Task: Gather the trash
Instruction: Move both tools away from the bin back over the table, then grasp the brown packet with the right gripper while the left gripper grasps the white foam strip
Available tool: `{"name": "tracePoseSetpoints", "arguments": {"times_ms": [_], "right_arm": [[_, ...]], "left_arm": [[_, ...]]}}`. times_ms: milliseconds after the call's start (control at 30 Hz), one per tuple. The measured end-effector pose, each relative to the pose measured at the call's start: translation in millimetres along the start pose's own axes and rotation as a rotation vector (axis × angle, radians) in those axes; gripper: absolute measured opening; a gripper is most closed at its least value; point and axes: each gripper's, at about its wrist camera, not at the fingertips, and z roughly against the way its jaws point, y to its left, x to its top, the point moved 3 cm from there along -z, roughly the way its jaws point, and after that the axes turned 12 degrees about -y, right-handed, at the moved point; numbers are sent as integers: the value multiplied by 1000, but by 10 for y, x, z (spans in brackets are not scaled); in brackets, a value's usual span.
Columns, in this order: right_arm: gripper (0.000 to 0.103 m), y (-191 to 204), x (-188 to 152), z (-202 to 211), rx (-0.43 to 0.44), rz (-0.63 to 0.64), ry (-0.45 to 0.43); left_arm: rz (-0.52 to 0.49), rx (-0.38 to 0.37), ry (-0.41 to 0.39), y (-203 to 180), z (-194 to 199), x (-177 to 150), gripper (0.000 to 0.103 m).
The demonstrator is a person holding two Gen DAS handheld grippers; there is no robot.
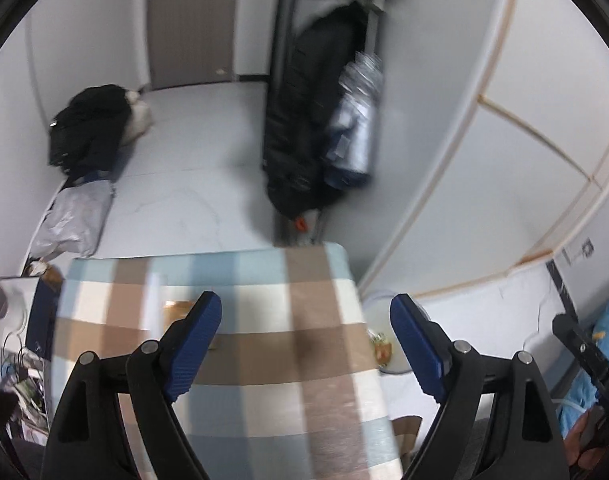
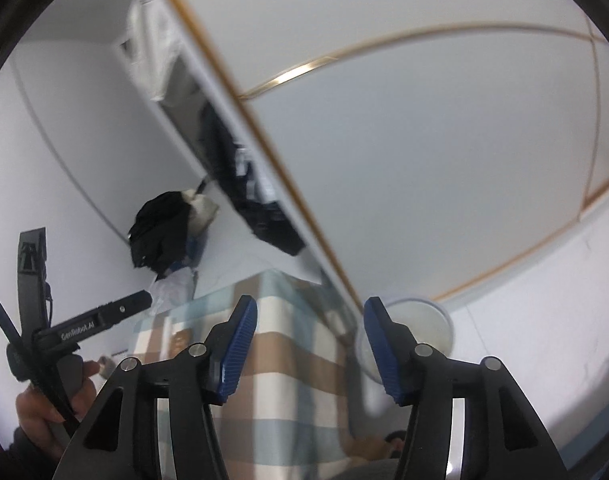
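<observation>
Both grippers empty. Left gripper (image 1: 304, 344) has its jaws spread wide over the checked tabletop (image 1: 240, 320); right gripper (image 2: 310, 344) is spread the same, aimed at the table's far corner and the white wardrobe door (image 2: 424, 160).

Trash candidates from the left wrist view: a small crumpled gold-and-red wrapper (image 1: 381, 346), lower centre-right, just off the table's right edge and sitting in or on a white round bin (image 1: 378, 300). I can't tell which. Crumpled grey plastic bag (image 1: 74, 220) lies on the floor at mid-left, beside a black clothes pile (image 1: 88, 128). A brown paper-bag edge (image 1: 406, 436) shows bottom centre, partly hidden.

In the right view the bin rim (image 2: 424, 308) shows lower right, just past the right finger.

Handling, my read: the wrapper is light, thin, crushable and a bit slick, so pinch the bunched middle, not a flat edge. The plastic bag is soft and floppy; grab a gathered fold. Frames are motion-blurred, so fine detail is unreliable.
</observation>
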Motion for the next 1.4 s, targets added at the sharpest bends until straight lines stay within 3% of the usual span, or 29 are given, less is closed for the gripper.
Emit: {"name": "tracePoseSetpoints", "arguments": {"times_ms": [200,333,567,800,1267,1400], "right_arm": [[68,695,-81,64,62,95,-38],[79,957,-197,46,82,135,-44],[87,1526,-422,-189,116,199,-29],[88,1829,-714,-523,112,237,34],[87,2232,-1331,-1631,47,305,279],[87,2314,-1554,-1956,19,357,348]], "left_arm": [[59,60,-63,494,275,45,86],[100,78,-93,733,387,0,91],[172,95,-146,1269,426,-94,94],[191,137,-199,1724,358,-174,95],[268,192,-95,2326,-40,-491,95],[295,165,-56,2391,-112,-503,95]]}}
